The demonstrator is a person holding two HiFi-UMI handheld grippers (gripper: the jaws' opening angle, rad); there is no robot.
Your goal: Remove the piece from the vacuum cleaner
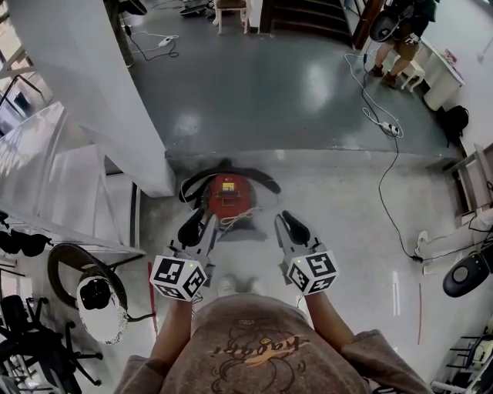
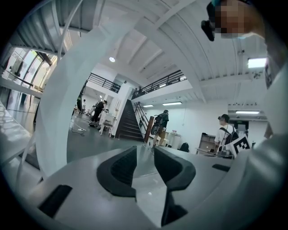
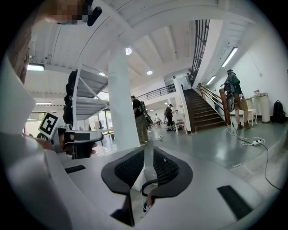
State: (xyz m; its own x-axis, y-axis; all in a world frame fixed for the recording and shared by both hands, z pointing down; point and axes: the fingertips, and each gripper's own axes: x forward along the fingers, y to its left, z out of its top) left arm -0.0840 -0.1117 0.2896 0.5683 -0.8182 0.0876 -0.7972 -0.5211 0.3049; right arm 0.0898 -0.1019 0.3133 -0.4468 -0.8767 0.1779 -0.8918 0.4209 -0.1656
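White pillar (image 1: 77,77) at left on grey floor (image 1: 254,85). Dark staircase (image 1: 304,15) at far end; person (image 1: 400,35) standing near it, right. Power strip (image 1: 390,128) with black cable (image 1: 391,192) trailing along floor. Black backpack (image 1: 456,119) near right edge.

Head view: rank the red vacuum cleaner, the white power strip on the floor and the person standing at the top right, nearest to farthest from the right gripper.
1. The red vacuum cleaner, on the floor just ahead and left of the right gripper.
2. The white power strip, farther ahead, to the right.
3. The standing person, far top right.
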